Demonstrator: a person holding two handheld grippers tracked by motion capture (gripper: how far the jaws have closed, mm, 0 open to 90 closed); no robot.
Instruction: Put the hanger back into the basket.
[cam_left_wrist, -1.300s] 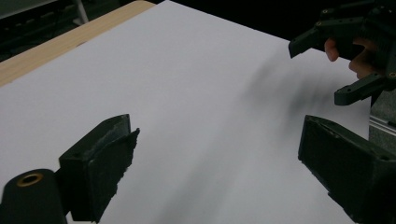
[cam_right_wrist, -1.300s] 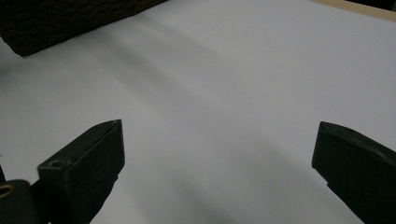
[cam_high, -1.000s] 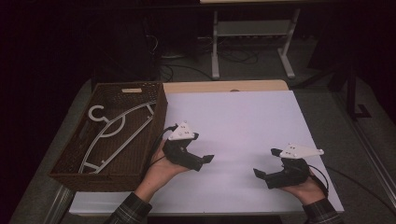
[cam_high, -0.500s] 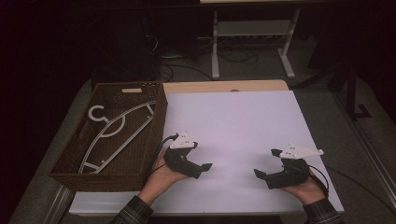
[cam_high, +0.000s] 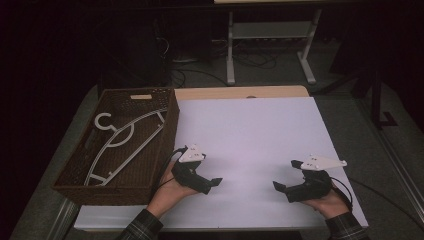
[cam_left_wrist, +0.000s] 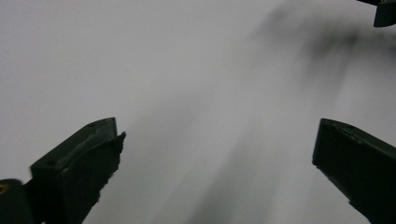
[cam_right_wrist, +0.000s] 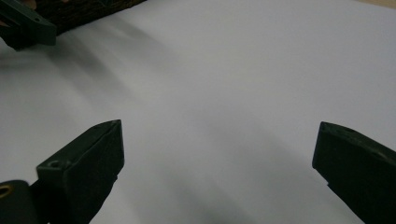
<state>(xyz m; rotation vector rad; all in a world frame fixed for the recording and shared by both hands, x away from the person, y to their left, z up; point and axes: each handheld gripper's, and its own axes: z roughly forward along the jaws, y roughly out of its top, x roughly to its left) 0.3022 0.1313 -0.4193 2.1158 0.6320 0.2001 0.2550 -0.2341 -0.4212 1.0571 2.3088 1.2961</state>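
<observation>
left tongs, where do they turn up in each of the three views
High view: left tongs at lower centre-left, beside the wicker basket.
Left gripper view: their own two jaws rise from the bottom corners, wide apart, over the white sheet.
Right gripper view: a jaw tip of them at the top left corner, below the basket's edge.
Shared landmark: the white sheet.

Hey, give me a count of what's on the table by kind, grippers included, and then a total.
Wicker basket: 1
White hanger, lying in the basket: 1
White sheet covering the table: 1
Grippers: 2, the left gripper and the right gripper, both open
Total: 5
</observation>
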